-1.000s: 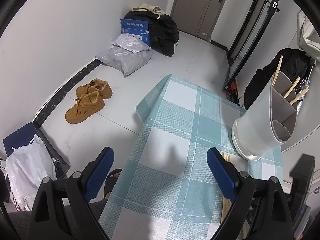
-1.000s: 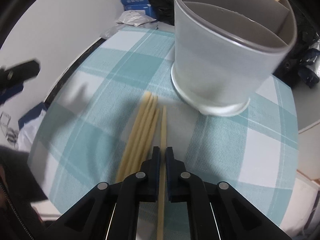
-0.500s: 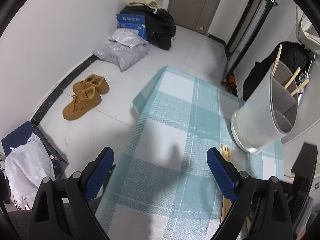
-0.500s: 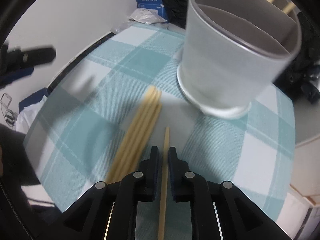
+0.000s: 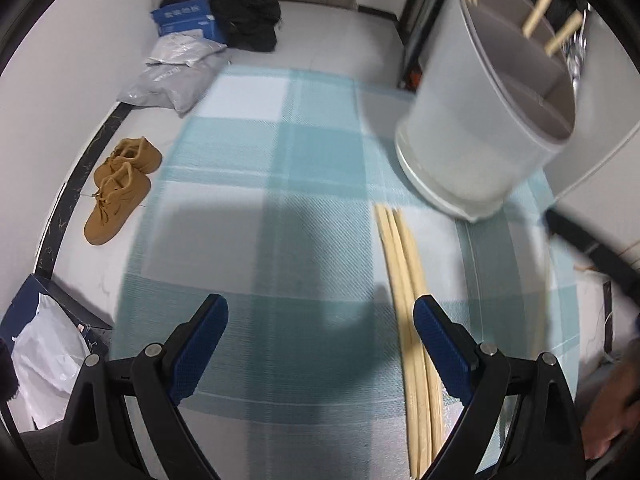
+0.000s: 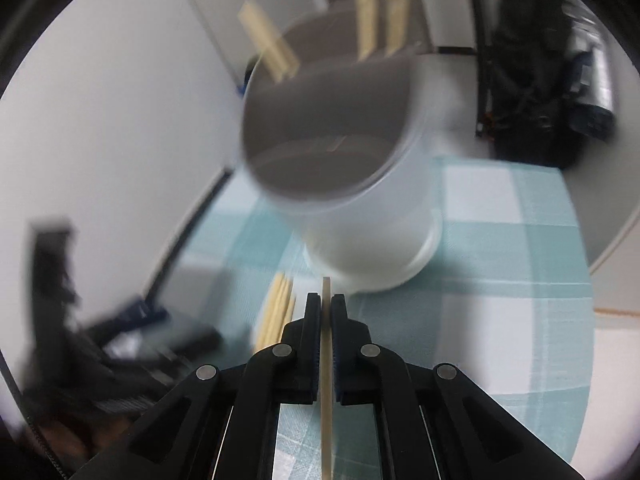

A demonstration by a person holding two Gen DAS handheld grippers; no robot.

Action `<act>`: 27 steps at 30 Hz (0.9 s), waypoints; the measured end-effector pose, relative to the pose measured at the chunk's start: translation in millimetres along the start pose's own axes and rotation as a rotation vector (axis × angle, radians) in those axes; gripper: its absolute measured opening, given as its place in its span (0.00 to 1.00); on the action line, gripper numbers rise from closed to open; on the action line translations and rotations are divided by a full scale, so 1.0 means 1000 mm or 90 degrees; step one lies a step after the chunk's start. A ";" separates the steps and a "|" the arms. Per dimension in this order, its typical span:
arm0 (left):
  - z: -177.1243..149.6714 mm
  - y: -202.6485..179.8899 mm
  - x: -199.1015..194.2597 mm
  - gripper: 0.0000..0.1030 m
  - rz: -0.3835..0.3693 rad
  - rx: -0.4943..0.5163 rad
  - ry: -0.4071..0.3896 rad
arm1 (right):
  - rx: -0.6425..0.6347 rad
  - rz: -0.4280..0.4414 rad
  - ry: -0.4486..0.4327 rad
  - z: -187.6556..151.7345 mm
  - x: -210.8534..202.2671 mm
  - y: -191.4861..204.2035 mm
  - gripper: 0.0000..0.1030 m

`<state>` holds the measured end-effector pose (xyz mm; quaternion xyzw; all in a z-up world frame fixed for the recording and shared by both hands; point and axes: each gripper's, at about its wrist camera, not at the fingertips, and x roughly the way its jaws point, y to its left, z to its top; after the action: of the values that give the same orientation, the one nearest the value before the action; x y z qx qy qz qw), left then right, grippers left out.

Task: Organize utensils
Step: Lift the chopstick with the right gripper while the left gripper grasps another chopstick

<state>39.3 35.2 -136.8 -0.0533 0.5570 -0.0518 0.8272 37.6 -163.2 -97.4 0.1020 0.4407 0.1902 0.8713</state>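
Right wrist view: the right gripper (image 6: 326,308), black with blue-padded fingers, has its jaws pressed narrowly onto a single pale wooden chopstick (image 6: 326,380), which runs lengthwise between them with its tip poking out just ahead. Directly beyond stands a tall white plastic utensil holder with inner dividers (image 6: 360,208), blurred, on a table covered in a teal-and-white checked cloth (image 6: 520,240). Several pale chopsticks already stand in the holder's far compartments (image 6: 376,16). In the left wrist view, the left gripper (image 5: 320,340) hangs over the cloth with its jaws wide apart and nothing between them; its right finger sits just beside a bundle of loose pale chopsticks lying on the cloth (image 5: 404,280), near the holder's base. The task looks partly done: some chopsticks are stored, one is in transit, a few remain on the table.
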 end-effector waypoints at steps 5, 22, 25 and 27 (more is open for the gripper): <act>-0.001 -0.005 0.008 0.89 0.026 0.012 0.022 | 0.098 0.043 -0.071 0.004 -0.036 -0.037 0.04; 0.002 -0.007 0.014 0.89 0.103 0.002 0.009 | 0.099 0.046 -0.132 0.005 -0.070 -0.053 0.04; 0.009 -0.008 0.018 0.89 0.116 0.005 0.004 | 0.101 0.047 -0.140 0.005 -0.074 -0.055 0.04; 0.012 -0.012 0.018 0.89 0.129 0.011 -0.003 | 0.100 0.044 -0.140 0.004 -0.075 -0.055 0.04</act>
<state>56.9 21.4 -147.5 0.0106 0.5569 0.0273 0.8300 13.7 -245.0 -59.3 0.2055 0.3520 0.1727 0.8967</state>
